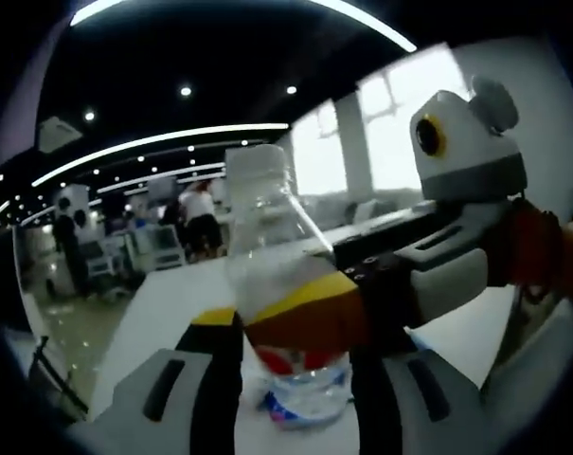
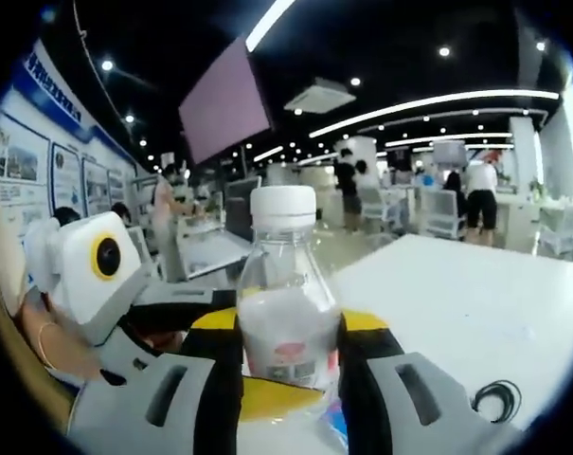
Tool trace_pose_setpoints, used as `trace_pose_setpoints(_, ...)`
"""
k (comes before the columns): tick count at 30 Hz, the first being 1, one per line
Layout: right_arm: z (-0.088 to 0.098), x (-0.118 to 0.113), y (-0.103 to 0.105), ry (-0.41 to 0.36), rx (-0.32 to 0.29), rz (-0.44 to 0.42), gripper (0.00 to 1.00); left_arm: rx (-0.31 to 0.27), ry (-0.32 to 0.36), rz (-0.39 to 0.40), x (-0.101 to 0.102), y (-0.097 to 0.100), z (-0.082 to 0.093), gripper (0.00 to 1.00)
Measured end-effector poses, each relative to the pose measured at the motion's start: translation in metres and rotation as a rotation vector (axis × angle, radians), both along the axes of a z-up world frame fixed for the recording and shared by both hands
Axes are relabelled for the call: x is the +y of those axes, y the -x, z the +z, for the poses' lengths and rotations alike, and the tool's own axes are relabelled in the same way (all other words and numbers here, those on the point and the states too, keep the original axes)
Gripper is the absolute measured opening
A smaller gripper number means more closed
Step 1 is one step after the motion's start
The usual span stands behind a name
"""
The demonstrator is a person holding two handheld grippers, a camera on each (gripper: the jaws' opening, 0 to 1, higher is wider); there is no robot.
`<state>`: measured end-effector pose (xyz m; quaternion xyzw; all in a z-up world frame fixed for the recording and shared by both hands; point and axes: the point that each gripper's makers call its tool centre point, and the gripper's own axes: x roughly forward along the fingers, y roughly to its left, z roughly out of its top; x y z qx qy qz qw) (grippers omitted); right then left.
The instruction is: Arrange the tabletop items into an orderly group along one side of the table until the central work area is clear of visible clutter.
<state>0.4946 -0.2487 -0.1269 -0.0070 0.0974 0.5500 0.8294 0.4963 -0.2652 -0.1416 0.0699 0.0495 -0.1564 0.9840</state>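
Observation:
A clear plastic bottle (image 1: 272, 237) with a white cap and a red-and-blue label stands upright between the jaws of my left gripper (image 1: 295, 374), which is shut on its lower part. My right gripper (image 1: 310, 318) reaches in from the right, one yellow-tipped jaw lying across the bottle's front. In the right gripper view the bottle (image 2: 286, 284) sits between the jaws of my right gripper (image 2: 288, 332), shut on its body. The left gripper (image 2: 277, 396) comes in from the left and holds the bottle lower down.
A white table (image 2: 456, 294) stretches out behind the bottle, with a coiled black cable (image 2: 499, 398) lying on it at the lower right. A hand with a bracelet (image 2: 40, 346) holds the left gripper. Desks, chairs and standing people (image 2: 480, 194) lie far behind.

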Motion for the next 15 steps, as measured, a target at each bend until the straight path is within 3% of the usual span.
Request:
trace_pose_setpoints(4,0.003,0.005,0.003,-0.002,-0.027,0.016,0.40,-0.030,0.002,0.027,0.005,0.003,0.003,0.38)
trace_pose_setpoints(8,0.003,0.008,0.001,-0.021,0.006,0.011,0.43,-0.032,0.051,0.034,0.008,0.004,0.005,0.36)
trace_pose_setpoints(10,0.003,0.005,-0.006,-0.010,-0.015,-0.035,0.53,-0.034,0.046,0.042,0.010,0.004,0.005,0.36)
trace_pose_setpoints(15,0.001,0.003,-0.013,-0.027,0.029,-0.064,0.75,-0.039,0.059,0.044,0.014,0.002,0.007,0.35)
